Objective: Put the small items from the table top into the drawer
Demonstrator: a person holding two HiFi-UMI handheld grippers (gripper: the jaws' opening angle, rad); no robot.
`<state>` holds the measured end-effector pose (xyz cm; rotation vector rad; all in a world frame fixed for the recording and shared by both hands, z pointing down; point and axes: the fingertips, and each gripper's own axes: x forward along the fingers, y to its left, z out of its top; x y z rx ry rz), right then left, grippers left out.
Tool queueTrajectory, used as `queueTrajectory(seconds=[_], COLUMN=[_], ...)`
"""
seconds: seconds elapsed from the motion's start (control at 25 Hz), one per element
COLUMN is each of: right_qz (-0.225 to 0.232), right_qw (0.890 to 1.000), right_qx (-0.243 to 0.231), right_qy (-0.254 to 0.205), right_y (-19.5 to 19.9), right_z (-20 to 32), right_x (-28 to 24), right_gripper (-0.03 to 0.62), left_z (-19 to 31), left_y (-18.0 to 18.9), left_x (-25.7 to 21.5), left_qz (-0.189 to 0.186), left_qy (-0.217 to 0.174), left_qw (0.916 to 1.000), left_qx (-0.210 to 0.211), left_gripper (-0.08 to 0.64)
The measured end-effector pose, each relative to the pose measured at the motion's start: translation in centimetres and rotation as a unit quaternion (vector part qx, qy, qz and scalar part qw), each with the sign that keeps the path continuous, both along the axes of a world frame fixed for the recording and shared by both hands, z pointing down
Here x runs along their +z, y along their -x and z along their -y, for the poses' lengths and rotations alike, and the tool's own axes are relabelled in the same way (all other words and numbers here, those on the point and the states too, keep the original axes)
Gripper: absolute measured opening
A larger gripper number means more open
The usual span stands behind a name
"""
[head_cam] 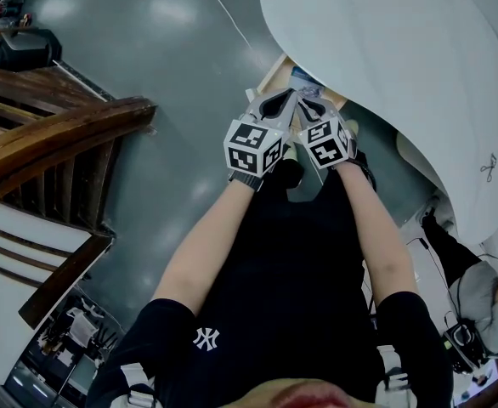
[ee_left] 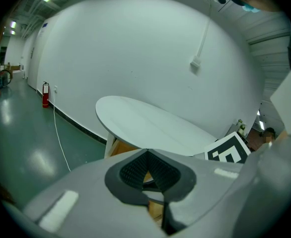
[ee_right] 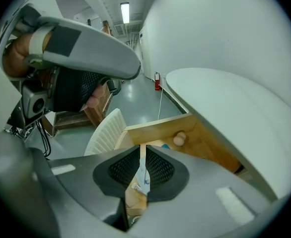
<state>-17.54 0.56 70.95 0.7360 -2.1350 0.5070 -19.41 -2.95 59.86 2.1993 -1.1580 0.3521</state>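
The left hand-held gripper (ee_left: 146,152) closed, empty; right hand-held gripper (ee_right: 141,150) pinches thin pale item (ee_right: 143,177) above drawer (ee_right: 205,143).

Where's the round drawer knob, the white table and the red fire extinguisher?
drawer knob (ee_right: 179,139): right gripper view, its round front.
table (ee_left: 150,123): left gripper view, bare top.
fire extinguisher (ee_left: 45,95): left gripper view, red body.

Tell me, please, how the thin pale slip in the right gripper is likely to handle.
The thin pale slip looks sheet-thin, pinched edge-on between the right gripper's jaws, so it is probably floppy and very light. It seems slightly curved, so it may bend or flutter when released over the drawer.
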Motion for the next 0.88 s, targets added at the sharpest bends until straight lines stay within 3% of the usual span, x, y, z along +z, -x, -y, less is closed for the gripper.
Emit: queueTrajectory(seconds=[0.44, 0.88], right_qz=[0.018, 0.037], right_qw=[0.997, 0.984], right_qx=[0.070, 0.154], right_qy=[-0.041, -0.087], right_y=[-5.5, -12.5], right_z=[-0.3, 0.6], right_x=[-7.0, -14.3], right_gripper=[0.023, 0.023], left_z=[-0.6, -0.6], left_y=[-5.3, -11.9], left_x=[-3.4, -8.1], left_qz=[-0.005, -0.019], left_qy=[-0.013, -0.037], left_qw=[0.9985, 0.9940], left_qx=[0.054, 0.102], left_gripper=[0.000, 0.000])
